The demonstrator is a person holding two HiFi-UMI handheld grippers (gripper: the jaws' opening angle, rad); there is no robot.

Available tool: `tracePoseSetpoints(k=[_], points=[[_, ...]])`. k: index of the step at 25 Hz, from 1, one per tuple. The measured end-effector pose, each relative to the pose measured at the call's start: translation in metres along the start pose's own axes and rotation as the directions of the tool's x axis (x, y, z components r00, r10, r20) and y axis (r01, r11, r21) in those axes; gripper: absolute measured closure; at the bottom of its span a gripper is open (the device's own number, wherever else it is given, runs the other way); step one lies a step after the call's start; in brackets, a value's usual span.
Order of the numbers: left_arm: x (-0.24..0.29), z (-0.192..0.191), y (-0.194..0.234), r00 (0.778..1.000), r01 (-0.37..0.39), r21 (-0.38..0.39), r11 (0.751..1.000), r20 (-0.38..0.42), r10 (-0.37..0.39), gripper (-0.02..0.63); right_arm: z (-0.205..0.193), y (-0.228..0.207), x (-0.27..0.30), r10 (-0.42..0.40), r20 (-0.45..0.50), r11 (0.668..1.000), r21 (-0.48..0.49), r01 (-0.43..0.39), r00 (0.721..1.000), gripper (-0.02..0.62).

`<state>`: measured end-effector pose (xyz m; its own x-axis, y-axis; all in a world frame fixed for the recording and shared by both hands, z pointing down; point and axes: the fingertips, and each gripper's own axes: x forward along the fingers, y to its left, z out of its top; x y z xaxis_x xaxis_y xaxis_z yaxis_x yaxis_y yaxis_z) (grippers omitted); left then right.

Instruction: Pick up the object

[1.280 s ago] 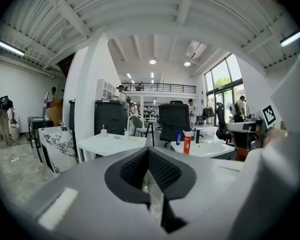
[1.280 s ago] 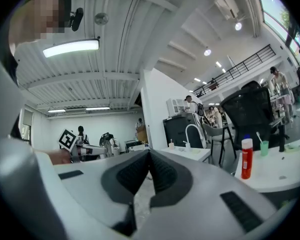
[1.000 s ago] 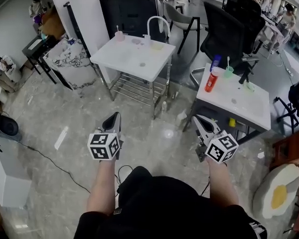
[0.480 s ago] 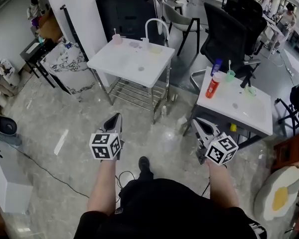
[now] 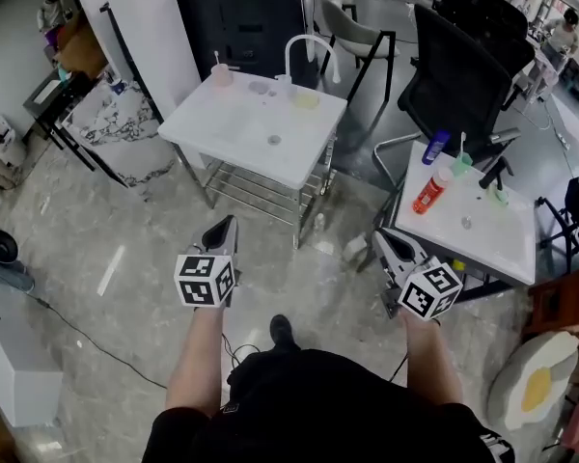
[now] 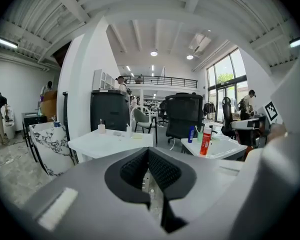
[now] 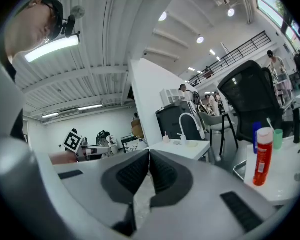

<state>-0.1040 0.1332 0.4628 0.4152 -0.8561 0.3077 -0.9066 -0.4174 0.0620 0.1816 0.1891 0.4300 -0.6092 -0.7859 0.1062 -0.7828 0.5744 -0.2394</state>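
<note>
Standing on open floor short of two white tables, holding the left gripper [image 5: 222, 228] and right gripper [image 5: 383, 236] out in front, each with jaws pressed together and nothing between them. Cannot say for certain which object is meant; judging the red bottle [image 5: 430, 191] likeliest, upright toward the far left corner of the right table [image 5: 487, 249], just beside a blue bottle [image 5: 431, 148] and a green cup [image 5: 461, 162], and well apart from both grippers. Could equally be the pink cup [image 5: 221, 73] on the left table [image 5: 241, 138]. Not yet reaching for anything. Risking, from here: arriving with jaws closed and shoving the bottle over instead of straddling it, tall and narrow as it looks; clipping the blue bottle or green cup while spreading the jaws, given how close they stand; nudging the bottle off the table's edge by coming in too fast from the near side; pinching high at the cap and letting the body swing or slip free on the lift. Also risking a wasted grab on the wrong thing, with so loose a task. Probably safest to open the right jaws well before the table and close low on the bottle's body.
</note>
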Motion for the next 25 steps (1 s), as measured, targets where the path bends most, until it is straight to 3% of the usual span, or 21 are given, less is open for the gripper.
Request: tracePoseSetpoints(k=[7, 14, 20, 25], points=[[0.039, 0.006, 0.069, 1.000, -0.002, -0.035, 0.999, -0.020, 0.002, 0.595, 0.003, 0.003, 0.092, 0.029, -0.075, 0.999, -0.037, -0.031, 0.997, 0.584], [0.057, 0.030, 0.131, 1.000, 0.009, -0.052, 0.999, 0.022, -0.008, 0.595, 0.017, 0.022, 0.173, 0.071, -0.101, 0.994, -0.081, -0.079, 0.992, 0.584], [0.074, 0.037, 0.157, 0.999, 0.019, -0.072, 0.997, 0.035, -0.016, 0.595, 0.020, 0.025, 0.208, 0.094, -0.120, 0.990, -0.098, -0.106, 0.988, 0.584], [0.110, 0.035, 0.173, 1.000, 0.020, -0.083, 0.996, 0.015, -0.019, 0.595, 0.022, 0.003, 0.238, 0.105, -0.119, 0.989, -0.093, -0.116, 0.987, 0.584]])
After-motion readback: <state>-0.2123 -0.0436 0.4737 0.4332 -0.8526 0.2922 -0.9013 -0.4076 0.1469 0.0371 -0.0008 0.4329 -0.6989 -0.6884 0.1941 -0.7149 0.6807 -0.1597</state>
